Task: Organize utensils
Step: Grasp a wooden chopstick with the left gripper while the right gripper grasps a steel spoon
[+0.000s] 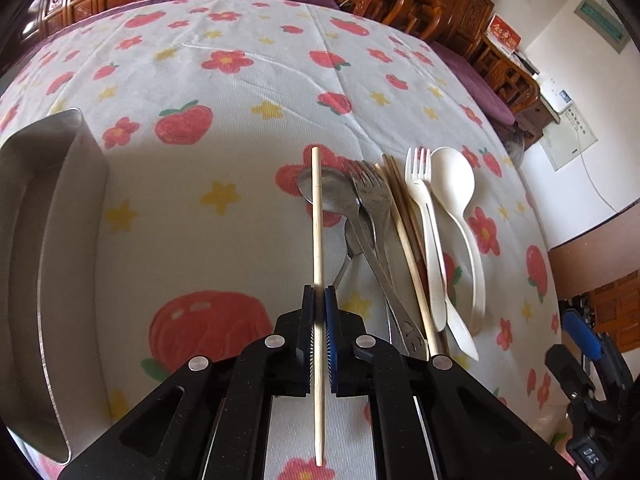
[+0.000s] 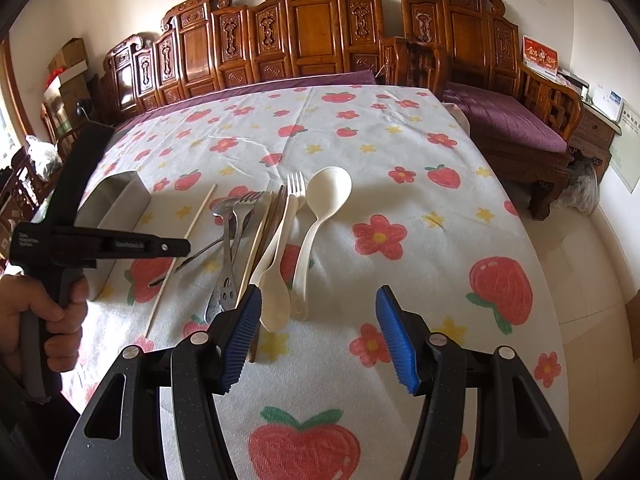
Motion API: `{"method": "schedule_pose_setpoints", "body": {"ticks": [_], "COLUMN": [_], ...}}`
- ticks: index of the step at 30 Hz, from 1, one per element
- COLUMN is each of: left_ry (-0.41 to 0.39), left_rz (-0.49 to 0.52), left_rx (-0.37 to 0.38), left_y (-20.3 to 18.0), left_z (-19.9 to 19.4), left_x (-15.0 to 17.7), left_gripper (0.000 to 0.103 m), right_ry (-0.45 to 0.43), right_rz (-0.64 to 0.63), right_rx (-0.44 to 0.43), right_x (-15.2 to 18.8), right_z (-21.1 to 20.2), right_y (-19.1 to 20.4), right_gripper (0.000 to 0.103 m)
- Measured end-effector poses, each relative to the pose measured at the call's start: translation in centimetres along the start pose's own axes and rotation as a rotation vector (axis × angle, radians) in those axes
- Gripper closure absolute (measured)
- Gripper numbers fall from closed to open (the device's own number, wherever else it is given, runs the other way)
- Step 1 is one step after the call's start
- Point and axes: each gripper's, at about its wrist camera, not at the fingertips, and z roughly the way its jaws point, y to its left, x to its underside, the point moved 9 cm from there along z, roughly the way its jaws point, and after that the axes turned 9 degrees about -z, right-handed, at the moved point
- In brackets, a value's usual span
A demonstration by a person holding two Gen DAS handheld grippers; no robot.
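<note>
My left gripper (image 1: 319, 300) is shut on a pale wooden chopstick (image 1: 318, 232), held above the cloth; it also shows in the right wrist view (image 2: 200, 210). To its right lie a metal spoon (image 1: 328, 192), a metal fork (image 1: 372, 196), more chopsticks (image 1: 404, 232), a white plastic fork (image 1: 424, 216) and a white plastic spoon (image 1: 454, 184). A steel rectangular container (image 1: 52, 240) stands at the left. My right gripper (image 2: 318, 330) is open and empty, just in front of the utensil handles (image 2: 276, 300).
The table wears a white cloth (image 2: 400, 240) printed with strawberries and flowers. Carved wooden benches (image 2: 312, 40) with purple cushions stand behind it. The table's right edge (image 2: 560, 340) drops to a tiled floor.
</note>
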Motion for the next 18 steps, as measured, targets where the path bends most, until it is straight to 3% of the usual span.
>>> {"method": "schedule_pose_setpoints", "body": {"ticks": [6, 14, 18], "left_ry": [-0.052, -0.140, -0.171], "left_rz": [0.066, 0.180, 0.218], "left_rx": [0.037, 0.044, 0.053], "left_y": [-0.3, -0.4, 0.1], "left_z": [-3.2, -6.7, -7.9], "left_x": [0.8, 1.1, 1.3], "left_gripper": [0.099, 0.099, 0.099], "right_ry": [-0.003, -0.004, -0.005], "right_rz": [-0.014, -0.063, -0.078], "right_rx": [-0.036, -0.111, -0.152], "right_x": [-0.2, -2.2, -3.5], "right_z": [0.5, 4.0, 6.3], "right_y": [1.6, 5.5, 7.2], "right_gripper": [0.042, 0.067, 0.070]}}
